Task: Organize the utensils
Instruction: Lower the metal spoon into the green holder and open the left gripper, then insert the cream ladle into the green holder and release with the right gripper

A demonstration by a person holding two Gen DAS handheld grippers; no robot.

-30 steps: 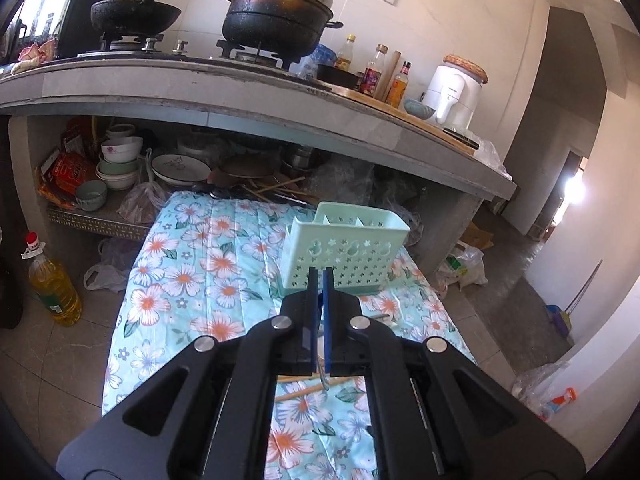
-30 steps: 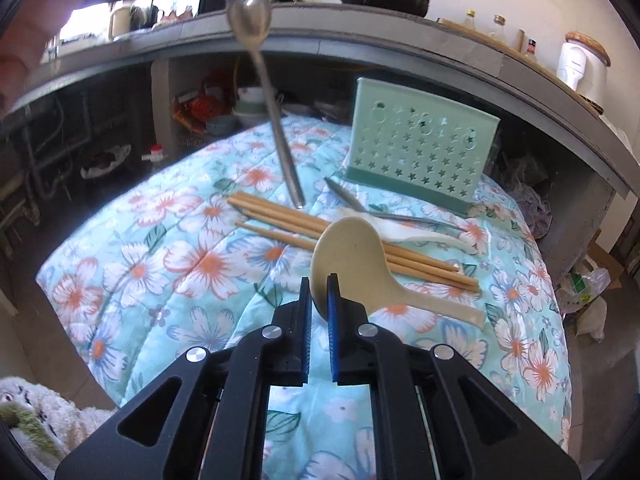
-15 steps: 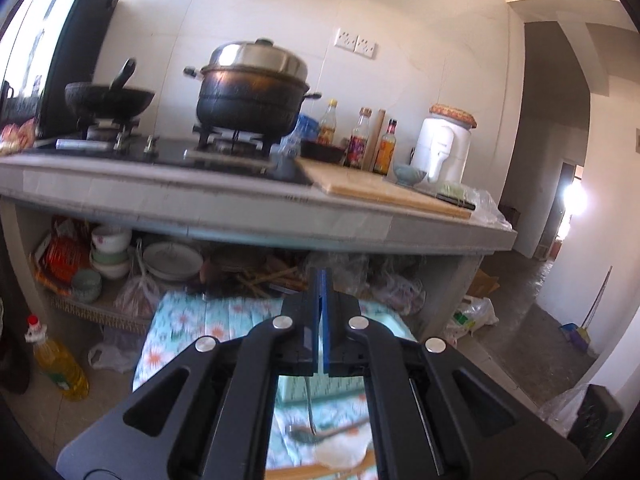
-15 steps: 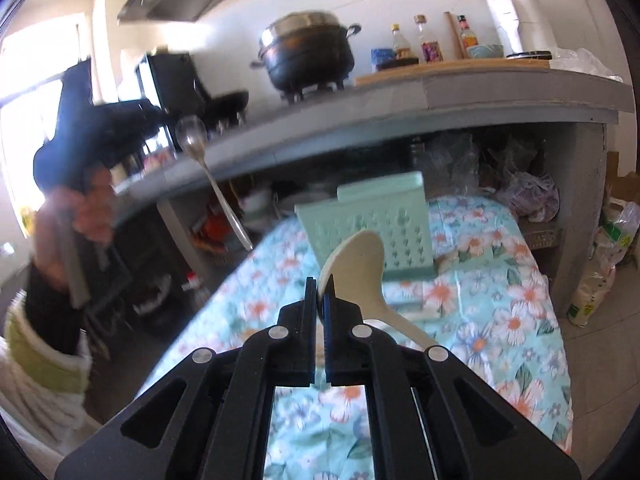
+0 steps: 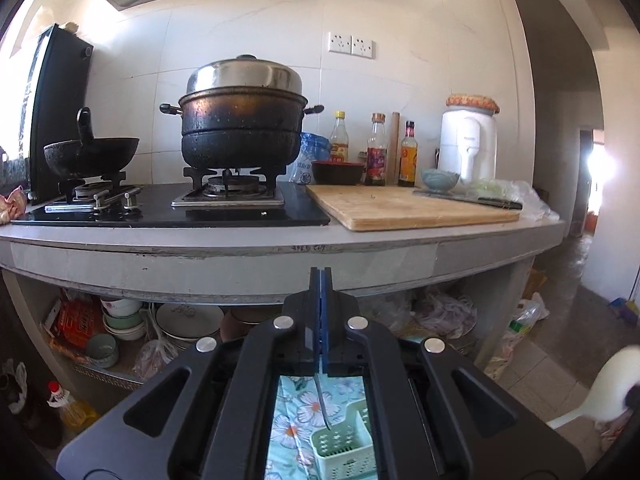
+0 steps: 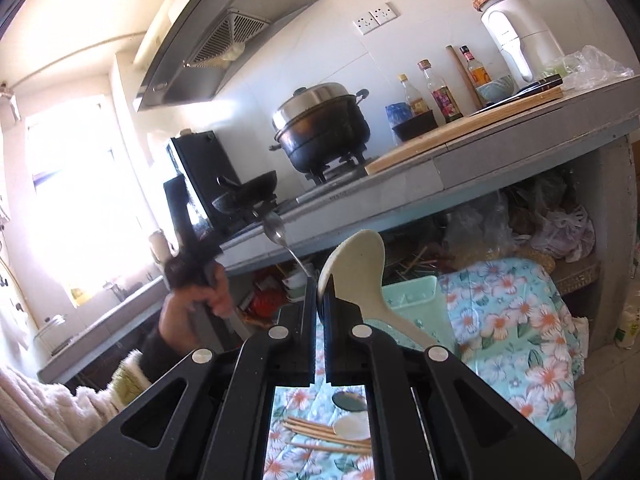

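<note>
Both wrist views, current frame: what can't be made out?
- Metal spoon, left wrist view: bowl hidden behind the left gripper.
- Green utensil holder: compartments blocked by gripper body in both views.
- Rice paddle, right wrist view: handle end hidden behind right gripper.
- Chopsticks: only a strip shows.

White tiled wall (image 5: 420, 80) backing grey concrete counter (image 5: 240, 256); range hood (image 6: 224, 40) hanging over gas hob (image 5: 168, 208). Window (image 6: 76, 184) blowing out at one end, doorway (image 5: 592, 184) glaring at the other.
</note>
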